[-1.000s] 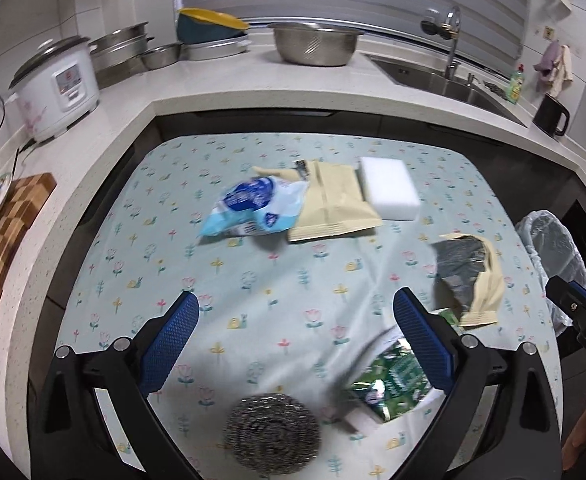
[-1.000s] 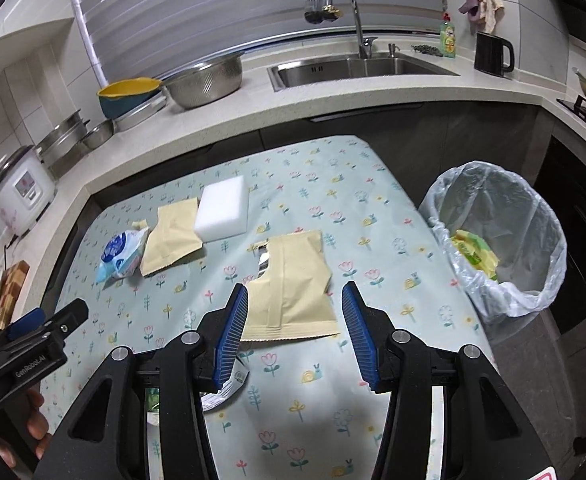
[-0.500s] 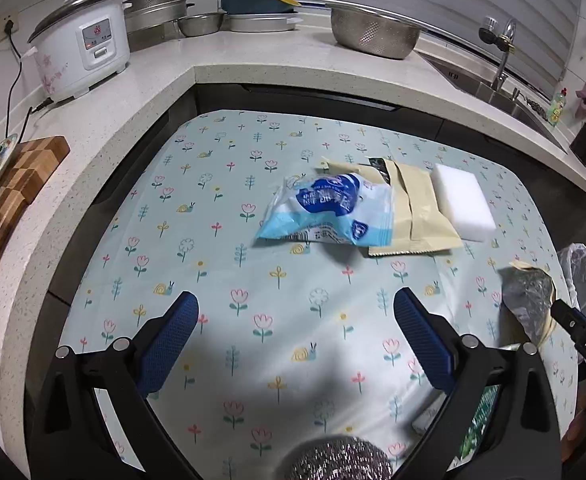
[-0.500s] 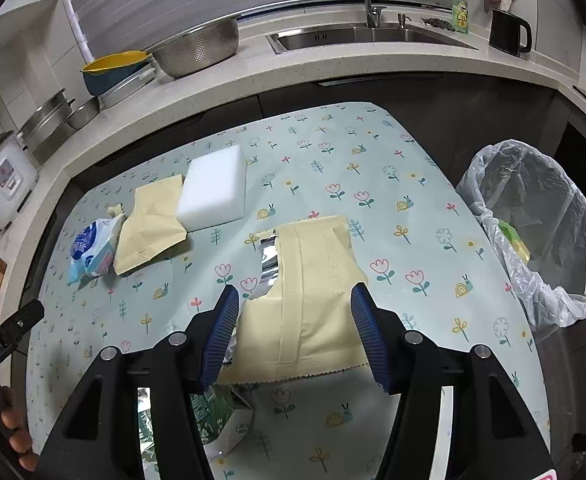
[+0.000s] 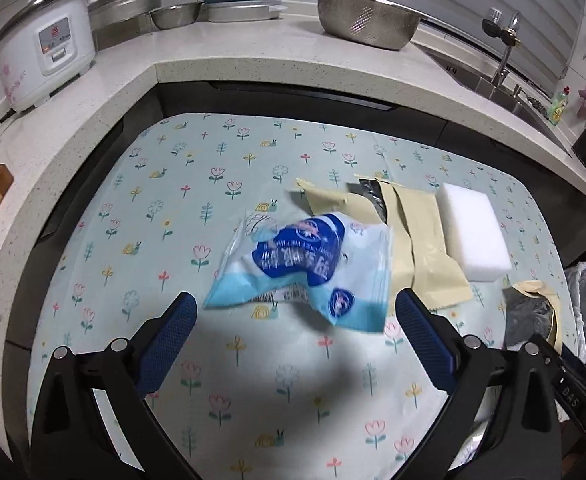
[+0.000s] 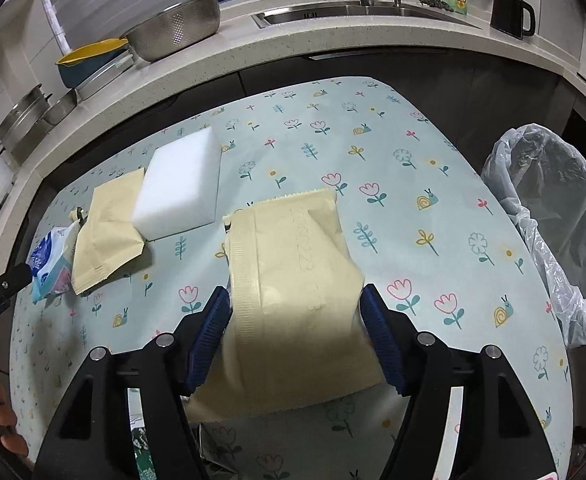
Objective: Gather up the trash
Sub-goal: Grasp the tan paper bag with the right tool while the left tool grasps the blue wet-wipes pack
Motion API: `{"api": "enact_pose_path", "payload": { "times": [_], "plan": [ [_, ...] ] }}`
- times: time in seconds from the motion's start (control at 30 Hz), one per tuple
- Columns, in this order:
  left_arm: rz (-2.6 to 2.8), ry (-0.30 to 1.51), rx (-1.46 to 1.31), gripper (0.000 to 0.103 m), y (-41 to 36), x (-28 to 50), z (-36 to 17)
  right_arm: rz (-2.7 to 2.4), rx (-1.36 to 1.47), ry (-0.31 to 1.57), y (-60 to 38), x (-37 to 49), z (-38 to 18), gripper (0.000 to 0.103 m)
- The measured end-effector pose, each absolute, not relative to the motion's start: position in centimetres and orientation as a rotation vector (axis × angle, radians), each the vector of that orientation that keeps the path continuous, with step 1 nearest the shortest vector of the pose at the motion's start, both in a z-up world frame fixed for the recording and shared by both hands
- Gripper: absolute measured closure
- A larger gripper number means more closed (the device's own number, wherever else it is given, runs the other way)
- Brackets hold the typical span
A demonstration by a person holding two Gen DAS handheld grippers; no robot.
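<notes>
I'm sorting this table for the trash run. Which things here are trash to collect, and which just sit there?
For the job:
- blue-and-white wrapper
- beige packet by the sponge
- beige packet between the right tool's fingers
- lined bin

Just lying about:
- white sponge
- rice cooker
- steel colander

Left claw [image 5: 293, 332] wide open, angled down; right claw [image 6: 295, 330] opening, likewise angled

Right gripper [image 6: 295, 330] over floral tablecloth [image 6: 413, 160], blue-padded jaws opening astride crumpled beige paper pouch [image 6: 293, 280] (pads seemingly just clear of it). White rectangular sponge block [image 6: 179, 186] beyond, touching second beige pouch [image 6: 107, 228]. Clear-plastic-lined bin [image 6: 553, 216] off the table's right edge.
</notes>
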State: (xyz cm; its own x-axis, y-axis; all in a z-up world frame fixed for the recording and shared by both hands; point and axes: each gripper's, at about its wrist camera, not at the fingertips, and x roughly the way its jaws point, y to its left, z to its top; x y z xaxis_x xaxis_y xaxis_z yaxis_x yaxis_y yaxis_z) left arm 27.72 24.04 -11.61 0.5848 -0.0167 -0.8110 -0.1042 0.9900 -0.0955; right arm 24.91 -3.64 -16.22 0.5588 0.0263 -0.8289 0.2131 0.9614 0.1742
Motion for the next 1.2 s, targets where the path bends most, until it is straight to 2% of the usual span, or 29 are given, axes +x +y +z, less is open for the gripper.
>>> {"api": "enact_pose_path", "payload": {
  "times": [0.1,0.17,0.23,0.27,0.33,0.43,0.67,0.73,1.2],
  "plan": [
    [0.06,0.954,-0.181,0.008,24.9,29.0,-12.3,-0.106,0.265,0.984,-3.5,25.4,-16.8,0.039],
    [0.052,0.959,-0.209,0.013,25.4,29.5,-12.7,-0.105,0.256,0.978,-3.4,25.6,-16.9,0.042],
    [0.036,0.971,-0.224,0.034,25.6,30.0,-13.1,-0.094,0.252,0.974,-3.1,25.7,-16.9,0.045],
    [0.026,0.982,-0.229,0.038,25.6,30.3,-13.3,-0.09,0.251,0.973,-3.0,25.7,-16.8,0.045],
    [0.002,0.982,-0.248,0.052,25.6,30.4,-13.3,-0.08,0.249,0.97,-2.9,25.8,-16.7,0.047],
    [-0.015,0.969,-0.231,0.059,25.1,30.4,-12.9,-0.074,0.247,0.96,-2.6,25.7,-16.5,0.049],
    [-0.015,0.922,-0.197,0.065,24.3,29.3,-10.9,-0.067,0.257,0.911,-2.8,24.9,-14.6,0.052],
    [-0.024,0.9,-0.193,0.071,24.1,28.7,-9.9,-0.066,0.264,0.891,-3.1,24.6,-13.7,0.052],
    [-0.107,0.778,-0.145,0.074,19.7,23.7,-2.3,-0.072,0.289,0.755,-5.5,20.1,-6.6,0.052]
  ]
}}
